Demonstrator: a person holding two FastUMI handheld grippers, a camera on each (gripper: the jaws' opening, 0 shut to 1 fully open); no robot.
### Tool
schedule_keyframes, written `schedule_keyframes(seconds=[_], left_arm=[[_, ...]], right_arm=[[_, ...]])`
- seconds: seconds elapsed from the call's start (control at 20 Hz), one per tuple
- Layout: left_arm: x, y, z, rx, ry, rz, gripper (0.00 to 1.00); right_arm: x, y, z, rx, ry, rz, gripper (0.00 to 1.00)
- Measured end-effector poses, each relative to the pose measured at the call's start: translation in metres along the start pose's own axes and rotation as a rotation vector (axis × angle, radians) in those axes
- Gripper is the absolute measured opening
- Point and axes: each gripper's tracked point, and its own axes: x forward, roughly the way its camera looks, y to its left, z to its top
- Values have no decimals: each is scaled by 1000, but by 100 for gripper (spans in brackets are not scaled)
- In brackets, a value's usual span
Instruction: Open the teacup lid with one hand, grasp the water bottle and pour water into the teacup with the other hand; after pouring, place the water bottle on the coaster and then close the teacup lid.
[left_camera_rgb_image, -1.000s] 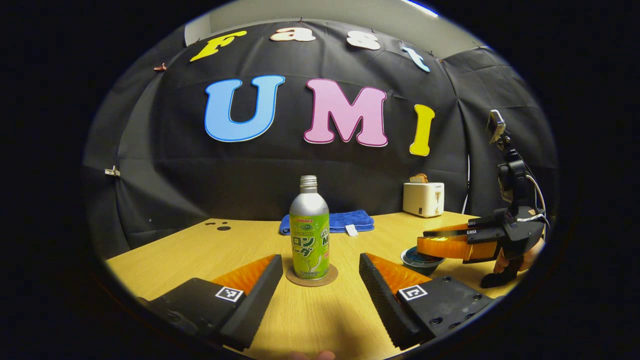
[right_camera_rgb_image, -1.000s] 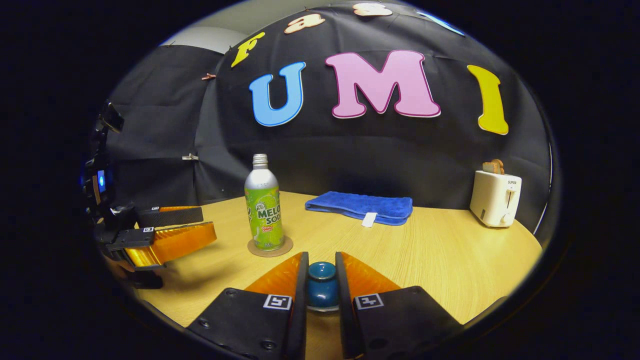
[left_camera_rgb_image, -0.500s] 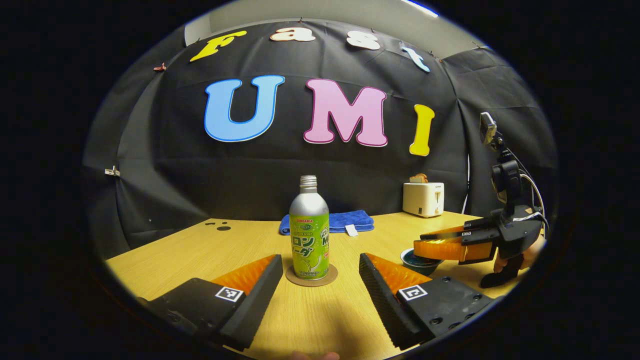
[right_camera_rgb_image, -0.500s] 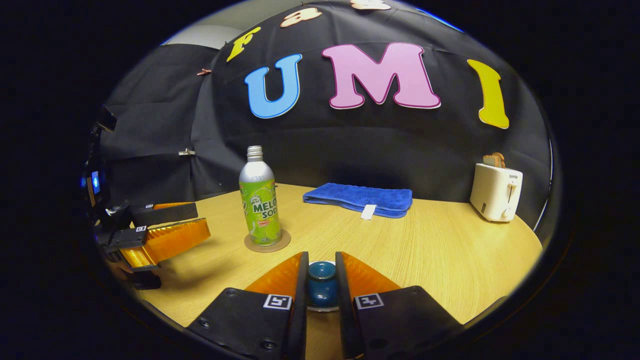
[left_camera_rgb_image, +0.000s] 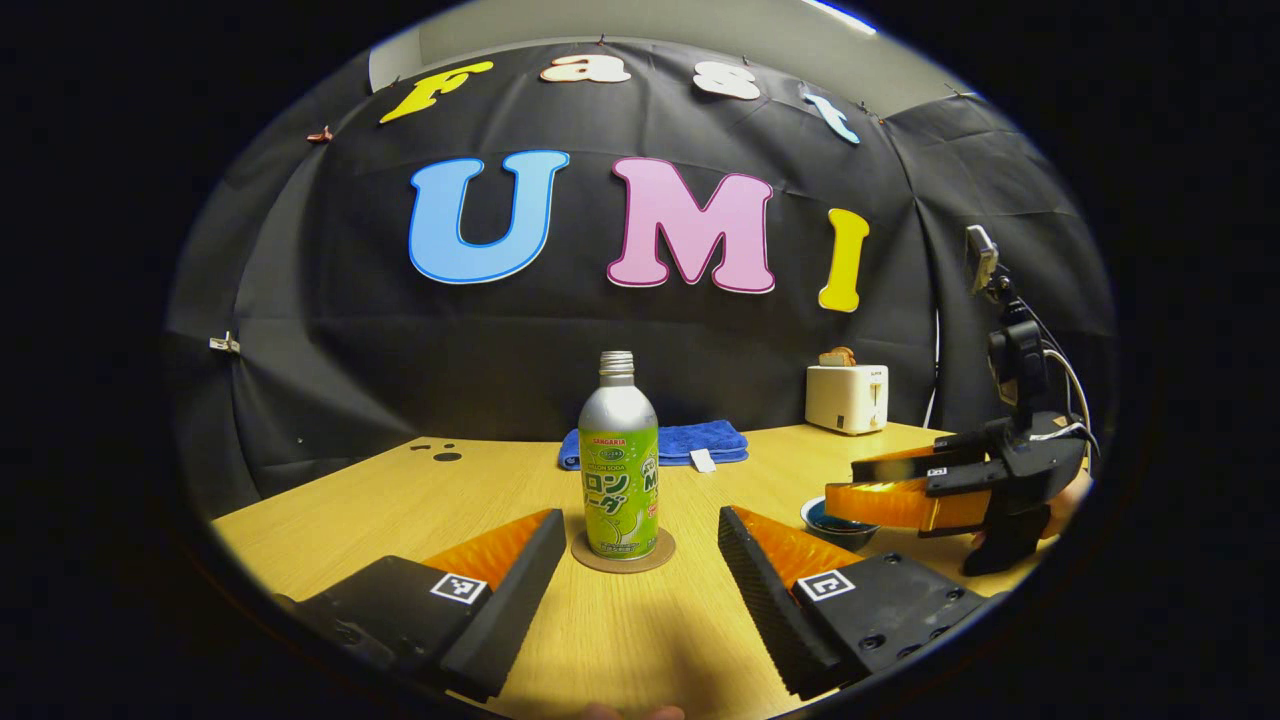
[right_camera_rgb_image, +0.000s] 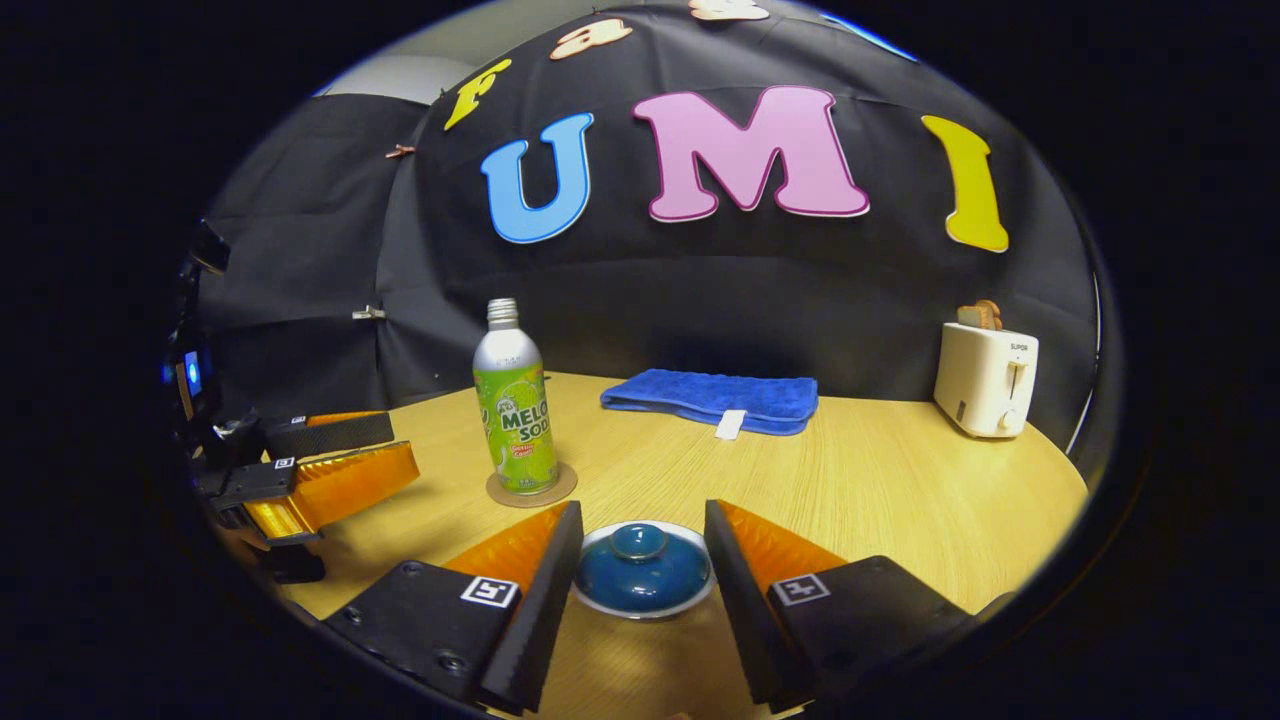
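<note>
In the left gripper view, the water bottle (left_camera_rgb_image: 619, 470) is seen upright on the coaster (left_camera_rgb_image: 624, 553), between the left gripper's (left_camera_rgb_image: 640, 560) spread jaws.

In the right gripper view, the teacup lid (right_camera_rgb_image: 642, 574) is seen resting on the teacup, framed untouched by the right gripper's (right_camera_rgb_image: 642, 560) parted jaws, held low and level.

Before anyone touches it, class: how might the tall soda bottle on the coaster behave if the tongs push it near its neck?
The soda bottle is tall and narrow on a small cork coaster, so it would probably tip rather than slide. Its smooth metal shoulder looks slippery. Once on its side, the round body would likely roll.
</note>
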Motion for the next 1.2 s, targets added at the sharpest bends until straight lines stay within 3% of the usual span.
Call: schedule_keyframes(seconds=[0.15,0.2,0.55,1.2], left_arm=[[0,0,0,0,0,0,97],[1,0,0,0,-2,1,97],[3,4,1,-2,1,50,97],[7,7,0,2,-1,58,97]], right_arm=[[-18,3,17,-29,-120,-9,96],[-23,2,21,-21,-151,-22,98],[-55,-6,14,-25,-147,-57,99],[-56,-9,13,-24,-147,-79,99]])
